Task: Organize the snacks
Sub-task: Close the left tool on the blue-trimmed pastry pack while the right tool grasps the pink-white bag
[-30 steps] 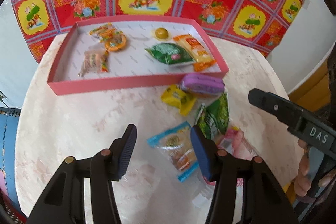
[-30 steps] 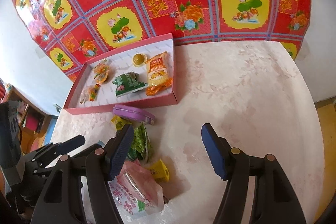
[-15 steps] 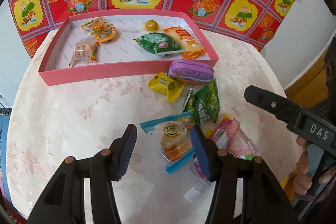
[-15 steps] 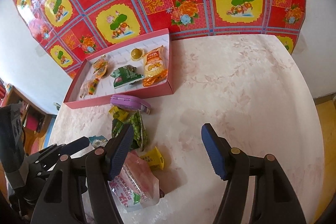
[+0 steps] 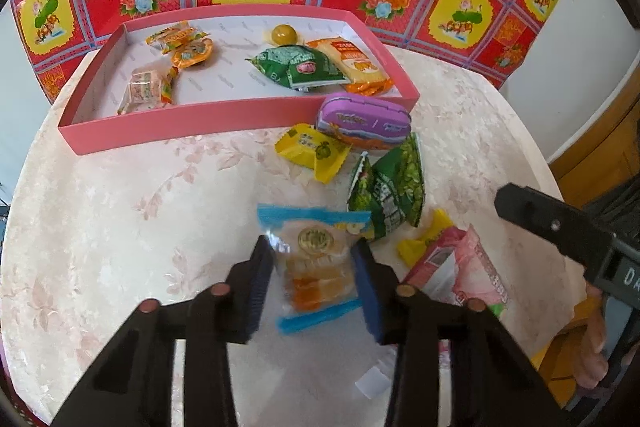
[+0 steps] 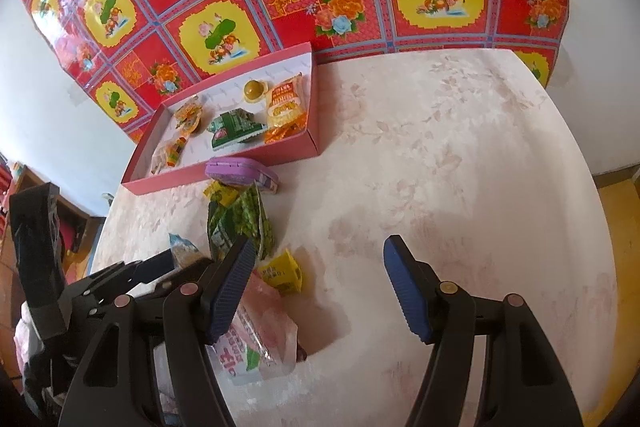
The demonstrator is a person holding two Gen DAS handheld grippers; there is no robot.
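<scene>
The table [image 5: 120, 227] bears a pink tray [image 5: 192, 125] at its far side, holding six wrapped snacks. Loose packets lie in front of the tray for sorting. The left gripper [image 5: 314, 267] is closing on a blue-edged packet [image 5: 316, 255], pads at its sides. The right gripper [image 6: 320, 283] hangs half open, empty, over a pink bag [image 6: 260, 339].

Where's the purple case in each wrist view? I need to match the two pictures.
Left wrist: purple case right of centre, against the pink tray's near wall.
Right wrist: purple case left of centre, below the tray's near wall.
Shared landmark: the green pea packet nearby.
</scene>
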